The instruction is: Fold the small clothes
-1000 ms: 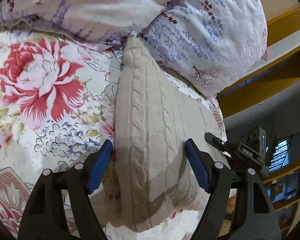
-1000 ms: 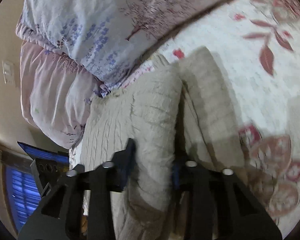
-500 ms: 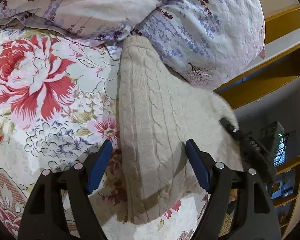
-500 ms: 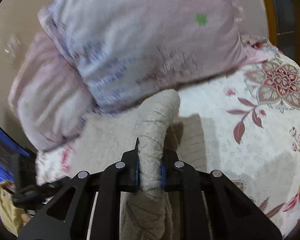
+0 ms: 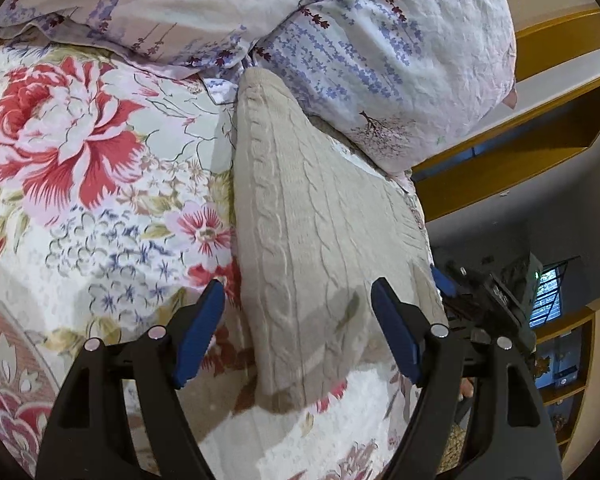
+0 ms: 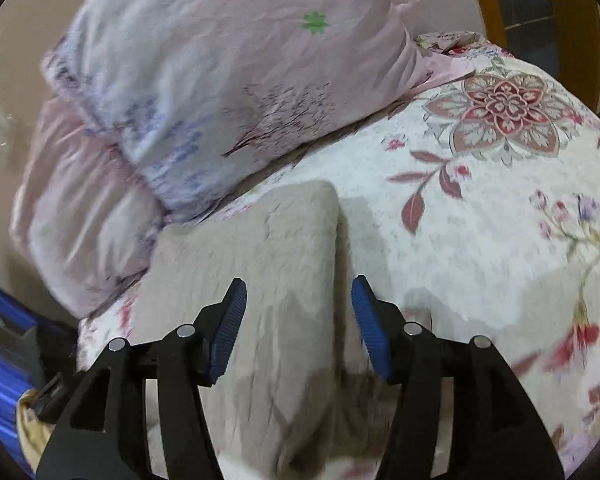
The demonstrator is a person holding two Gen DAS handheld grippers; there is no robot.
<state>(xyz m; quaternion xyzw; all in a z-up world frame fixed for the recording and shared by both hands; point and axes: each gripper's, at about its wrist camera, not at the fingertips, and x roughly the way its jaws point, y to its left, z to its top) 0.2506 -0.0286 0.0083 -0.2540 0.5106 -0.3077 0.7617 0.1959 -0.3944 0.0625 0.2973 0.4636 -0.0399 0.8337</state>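
Right gripper (image 6: 298, 320): our jaws opening, nothing clamped, above the sweater (image 6: 260, 280). Left gripper (image 5: 296, 332): released, hovering over it. Sweater: folded lengthwise on the bedspread (image 5: 100, 200), far end against the pillows (image 5: 380, 60). Step: fold laid. Next, we judge: regrip, fold crosswise.

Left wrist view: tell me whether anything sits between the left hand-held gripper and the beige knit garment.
Nothing visible does. The left hand-held gripper hangs open directly over the beige knit garment on the floral bedspread. The pillow only borders the garment's far end.
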